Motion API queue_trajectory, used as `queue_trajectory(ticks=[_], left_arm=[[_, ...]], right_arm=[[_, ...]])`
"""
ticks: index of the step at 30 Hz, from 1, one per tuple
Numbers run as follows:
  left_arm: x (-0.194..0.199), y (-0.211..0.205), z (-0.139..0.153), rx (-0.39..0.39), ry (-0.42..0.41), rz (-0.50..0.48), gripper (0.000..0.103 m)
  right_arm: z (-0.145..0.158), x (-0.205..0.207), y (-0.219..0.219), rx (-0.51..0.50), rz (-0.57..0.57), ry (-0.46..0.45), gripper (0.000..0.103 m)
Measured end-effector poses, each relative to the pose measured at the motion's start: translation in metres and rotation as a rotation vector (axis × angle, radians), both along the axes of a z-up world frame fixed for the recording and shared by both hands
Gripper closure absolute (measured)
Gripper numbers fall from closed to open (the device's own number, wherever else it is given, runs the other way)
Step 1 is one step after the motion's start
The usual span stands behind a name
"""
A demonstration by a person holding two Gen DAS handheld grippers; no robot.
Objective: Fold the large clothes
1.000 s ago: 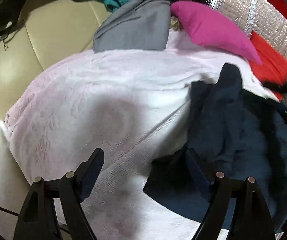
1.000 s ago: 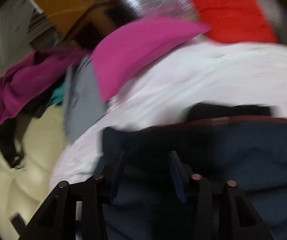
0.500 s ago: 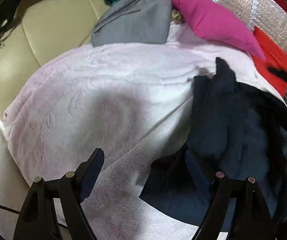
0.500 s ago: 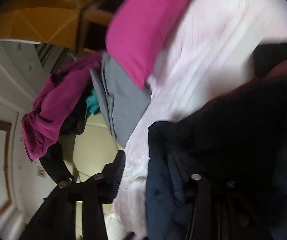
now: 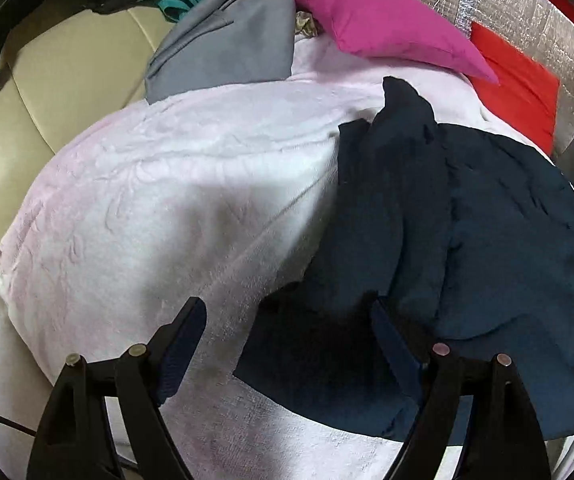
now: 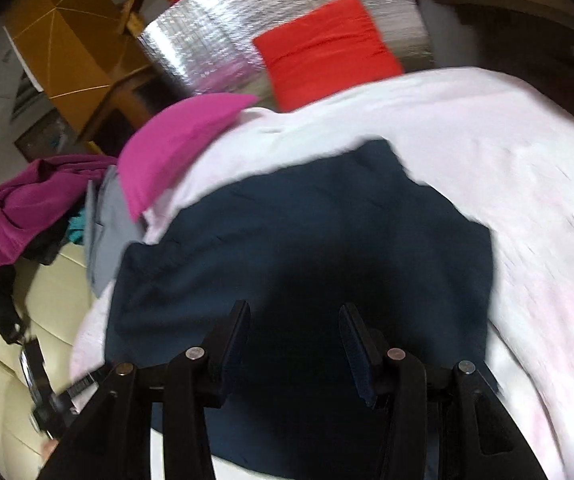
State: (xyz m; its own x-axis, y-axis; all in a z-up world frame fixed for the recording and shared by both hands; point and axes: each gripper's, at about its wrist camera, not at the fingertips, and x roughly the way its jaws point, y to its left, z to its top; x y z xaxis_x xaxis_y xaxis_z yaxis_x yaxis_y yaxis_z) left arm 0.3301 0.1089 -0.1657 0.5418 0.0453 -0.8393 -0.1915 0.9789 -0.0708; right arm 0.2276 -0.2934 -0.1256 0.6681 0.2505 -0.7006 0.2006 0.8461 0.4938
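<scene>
A dark navy garment (image 5: 487,248) lies folded over on a pale pink blanket (image 5: 175,200), at the right of the left wrist view. My left gripper (image 5: 287,332) is open, hovering over the garment's near left corner, with nothing between its fingers. In the right wrist view the same navy garment (image 6: 307,248) lies flat on the blanket (image 6: 507,168). My right gripper (image 6: 295,332) is open just above the garment's middle, holding nothing.
A magenta cushion (image 5: 387,36), a folded grey garment (image 5: 227,48) and a red cloth (image 5: 519,84) lie at the blanket's far edge. A cream sofa (image 5: 47,92) is at the left, with dark and purple clothes (image 6: 27,208) piled on it. Silver foil sheet (image 6: 215,52) behind.
My right gripper has let go of the navy garment and swung back over it; the garment now lies flatter and spread to the right. My left gripper has barely moved.
</scene>
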Motion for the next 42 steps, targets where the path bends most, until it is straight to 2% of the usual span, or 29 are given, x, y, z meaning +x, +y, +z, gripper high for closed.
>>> queue_trajectory(ticks=[2,3,5,8,10,13,15,17,18,23,25,26,27,34,37,42], left_arm=[[-0.001,-0.005,-0.006,0.01,0.0,-0.02,0.016],[-0.003,-0.008,-0.006,0.021,-0.005,-0.033,0.016],[-0.008,-0.013,-0.004,0.041,-0.025,-0.062,0.016],[-0.018,-0.011,0.008,-0.01,-0.04,-0.084,0.016],[-0.035,-0.008,0.022,-0.05,-0.135,-0.078,0.016],[-0.051,-0.013,0.035,-0.037,-0.237,-0.096,0.016],[-0.048,-0.022,0.028,-0.019,-0.205,-0.146,0.016],[-0.035,-0.037,0.006,0.023,-0.082,-0.184,0.016],[-0.033,-0.042,-0.002,0.048,-0.055,-0.183,0.016],[-0.042,-0.046,0.009,0.118,-0.033,-0.168,0.016],[-0.057,-0.048,0.025,0.122,-0.049,-0.163,0.016],[-0.065,-0.049,0.034,0.126,-0.067,-0.164,0.016],[-0.075,-0.052,0.046,0.146,-0.089,-0.163,0.016],[-0.135,-0.068,0.139,0.3,-0.256,-0.121,0.016],[-0.162,-0.073,0.171,0.362,-0.309,-0.101,0.015],[-0.213,-0.074,0.211,0.354,-0.403,-0.137,0.011]], right_arm=[[-0.028,-0.006,-0.003,0.033,-0.002,0.054,0.058],[-0.03,-0.009,-0.005,0.035,-0.004,0.055,0.058],[-0.023,-0.014,0.0,0.025,-0.011,0.044,0.058],[-0.005,-0.031,0.001,0.015,-0.016,-0.014,0.058],[0.005,-0.045,0.002,-0.018,-0.029,-0.054,0.058],[0.005,-0.063,0.0,-0.081,-0.052,-0.057,0.058],[-0.017,-0.056,-0.003,-0.067,-0.059,0.02,0.058],[-0.036,-0.042,-0.002,-0.025,-0.046,0.079,0.058],[-0.038,-0.039,-0.003,-0.028,-0.043,0.077,0.058],[-0.018,-0.046,-0.009,-0.008,-0.044,0.077,0.053],[-0.002,-0.058,-0.008,-0.061,-0.038,0.054,0.049],[0.007,-0.066,-0.006,-0.106,-0.037,0.045,0.039],[0.016,-0.073,-0.003,-0.143,-0.034,0.034,0.036],[0.082,-0.13,0.016,-0.284,-0.032,-0.062,0.035],[0.111,-0.159,0.027,-0.32,-0.049,-0.098,0.029],[0.155,-0.212,0.052,-0.369,-0.084,-0.141,0.026]])
